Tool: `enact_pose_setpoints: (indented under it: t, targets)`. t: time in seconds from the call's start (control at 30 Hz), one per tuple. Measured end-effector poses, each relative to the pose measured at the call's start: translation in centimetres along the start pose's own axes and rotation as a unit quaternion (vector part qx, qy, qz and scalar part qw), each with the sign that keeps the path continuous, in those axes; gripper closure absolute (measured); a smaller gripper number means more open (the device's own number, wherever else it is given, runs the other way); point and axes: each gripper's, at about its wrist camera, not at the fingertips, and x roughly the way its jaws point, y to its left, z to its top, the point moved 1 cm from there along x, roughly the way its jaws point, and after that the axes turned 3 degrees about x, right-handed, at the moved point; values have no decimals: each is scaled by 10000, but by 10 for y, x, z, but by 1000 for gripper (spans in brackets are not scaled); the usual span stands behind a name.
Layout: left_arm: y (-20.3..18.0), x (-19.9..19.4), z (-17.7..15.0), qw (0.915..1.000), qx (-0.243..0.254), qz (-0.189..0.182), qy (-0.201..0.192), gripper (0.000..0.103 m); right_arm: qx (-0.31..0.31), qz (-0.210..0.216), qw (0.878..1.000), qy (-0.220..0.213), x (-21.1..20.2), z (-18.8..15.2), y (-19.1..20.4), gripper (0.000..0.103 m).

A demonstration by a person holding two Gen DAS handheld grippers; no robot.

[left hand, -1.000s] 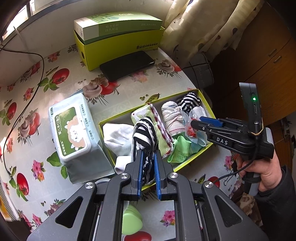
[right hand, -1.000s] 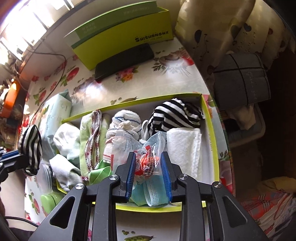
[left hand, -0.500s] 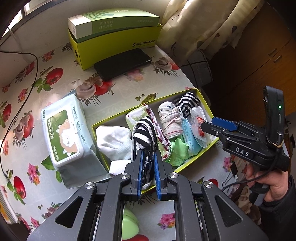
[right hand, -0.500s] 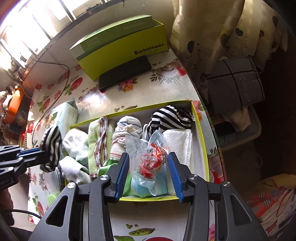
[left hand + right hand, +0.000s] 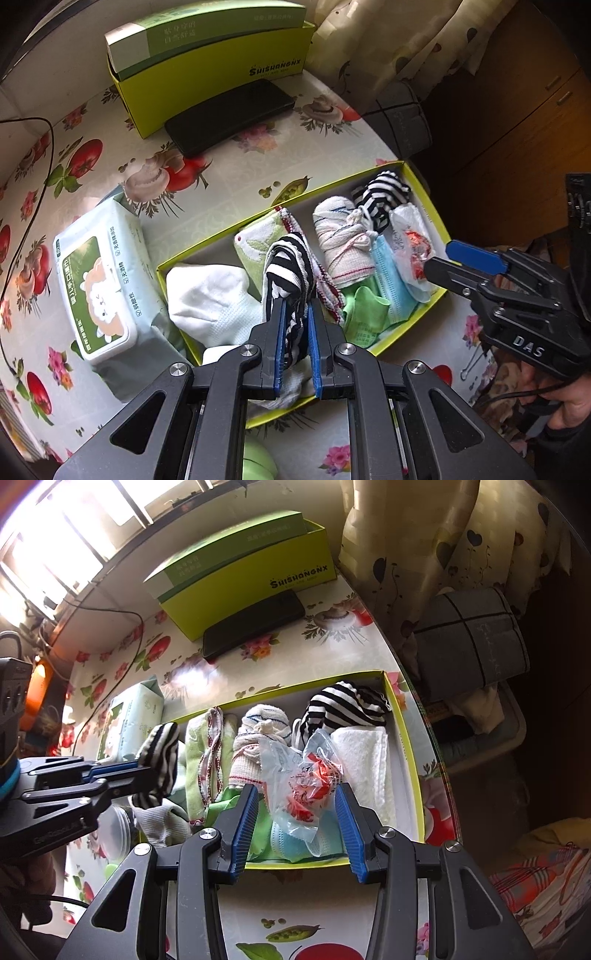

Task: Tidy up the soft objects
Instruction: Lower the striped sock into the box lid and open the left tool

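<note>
A shallow yellow-green box [image 5: 430, 195] [image 5: 408, 746] holds soft things: a white sock [image 5: 210, 299], a green towel [image 5: 255, 245], a rolled cloth [image 5: 338, 240], a striped sock [image 5: 347, 705], a white towel [image 5: 365, 753], a blue mask [image 5: 295, 840] and a clear plastic bag [image 5: 303, 779]. My left gripper [image 5: 295, 314] [image 5: 135, 771] is shut on a black-and-white striped sock [image 5: 288, 266] [image 5: 160, 753] above the box's left part. My right gripper [image 5: 295, 805] [image 5: 441, 256] is open, its jaws on either side of the plastic bag at the box's near edge.
A wet-wipes pack [image 5: 99, 291] lies left of the box. A black phone [image 5: 229, 116] and a big green carton [image 5: 210, 62] stand at the back. A cable [image 5: 40, 192] runs along the left. The table edge [image 5: 424, 709], a curtain [image 5: 443, 535] and a grey stool [image 5: 469, 638] are on the right.
My right gripper has opened and let go of the plastic bag, then pulled back a little. My left gripper still holds the striped sock and has come closer to the box.
</note>
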Motion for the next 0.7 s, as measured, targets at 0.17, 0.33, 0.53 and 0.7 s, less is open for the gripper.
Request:
enact_pose_setpoints:
  t: [0.17,0.33,0.53,0.7]
  targets:
    - [-1,9,-2,9999,28,34,107,91,-2,5,10000,24,1,0,0,61]
    - [-2,8,-3,9999,55,5,94,90,-12,7,10000,24,0,0,1,61]
    - [-5,0,-6,10000,56,-60,-16,89,-61,1,10000,16,-1,-1,6,61]
    - [-7,-5,-9,9999,80,-120,-84,89,-106,-35,9999,26,-2,-1,10,61]
